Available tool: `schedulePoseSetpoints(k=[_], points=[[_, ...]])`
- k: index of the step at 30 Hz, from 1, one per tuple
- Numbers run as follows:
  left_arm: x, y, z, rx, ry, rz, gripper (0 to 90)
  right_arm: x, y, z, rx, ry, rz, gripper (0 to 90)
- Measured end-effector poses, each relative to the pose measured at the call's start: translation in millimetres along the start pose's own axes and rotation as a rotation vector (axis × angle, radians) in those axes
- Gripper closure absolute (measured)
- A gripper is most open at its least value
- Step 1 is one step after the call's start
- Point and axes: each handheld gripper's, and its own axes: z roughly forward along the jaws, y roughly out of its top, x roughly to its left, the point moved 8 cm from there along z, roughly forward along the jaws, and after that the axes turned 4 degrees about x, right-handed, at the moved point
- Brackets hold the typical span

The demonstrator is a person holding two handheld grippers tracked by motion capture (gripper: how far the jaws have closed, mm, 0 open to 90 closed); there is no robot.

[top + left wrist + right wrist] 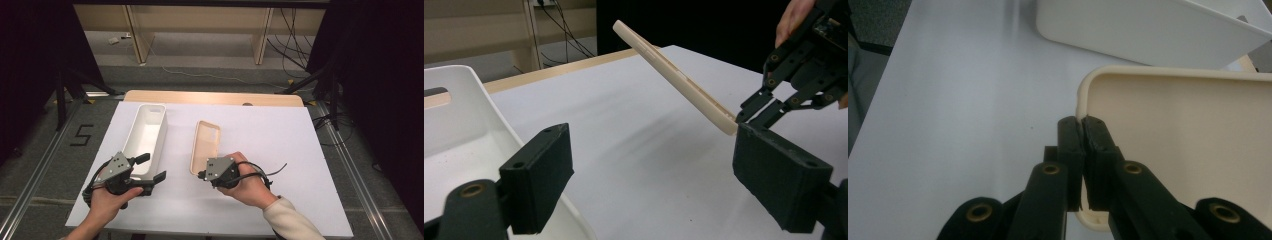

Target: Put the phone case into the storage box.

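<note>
Right gripper [202, 176] clamped on the near rim of the beige lid [205, 145]; jaws pinched tight on that thin edge in the right gripper view. Lid tilted, near end at the jaws, far end raised off the white table sheet [260, 150]; can't tell whether any part touches the sheet. Right hand [247, 187] wraps the body, wrist angled in from lower right. Left gripper [150, 167] jaws wide, nothing between them, straddling the near end of the white bin [145, 135].
</note>
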Motion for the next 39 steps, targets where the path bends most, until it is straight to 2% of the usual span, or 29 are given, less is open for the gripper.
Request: schedulePoseSetpoints(k=[1,3,4,5,9,13,16,23,29,31,39], points=[[0.8,1.7,0.5,-0.001,0.004,-0.008,15.7,2.1,0.4,0.2,-0.002,0.014,0.015,88.1],[2.4,5.8,2.2,-0.003,0.002,-0.009,15.6,1.2,1.7,0.5,-0.011,0.01,-0.001,88.1],[3.1,8.3,3.4,-0.006,0.008,-0.027,15.6,1.2,1.9,0.5,-0.012,0.01,-0.002,88.1],[3.8,10.2,4.2,-0.004,0.004,-0.013,15.6,1.5,2.1,0.4,-0.012,0.01,-0.002,88.1],[6.5,20.0,10.5,0.011,0.011,-0.013,15.4,1.5,2.0,0.5,-0.011,-0.004,-0.011,88.1],[8.7,32.3,18.3,0.004,0.001,-0.028,15.2,4.1,2.5,-0.4,-0.018,0.014,0.001,88.1],[9.2,42.0,24.8,0.003,-0.002,-0.018,15.2,4.0,2.9,-0.7,-0.017,0.01,-0.001,88.1],[9.0,57.9,44.5,0.036,-0.002,-0.018,15.1,4.2,3.6,-1.5,-0.021,0.011,0.002,88.1],[8.5,64.1,62.3,0.067,-0.005,-0.02,15.2,4.8,4.3,-2.8,-0.017,0.011,0.006,88.1],[9.3,65.4,67.9,0.078,-0.002,-0.026,15.2,4.0,4.7,-2.5,-0.023,0.005,-0.007,88.1],[8.7,66.0,84.9,0.085,0.011,-0.048,17.0,5.5,6.2,-2.1,-0.027,0.012,-0.015,88.1]])
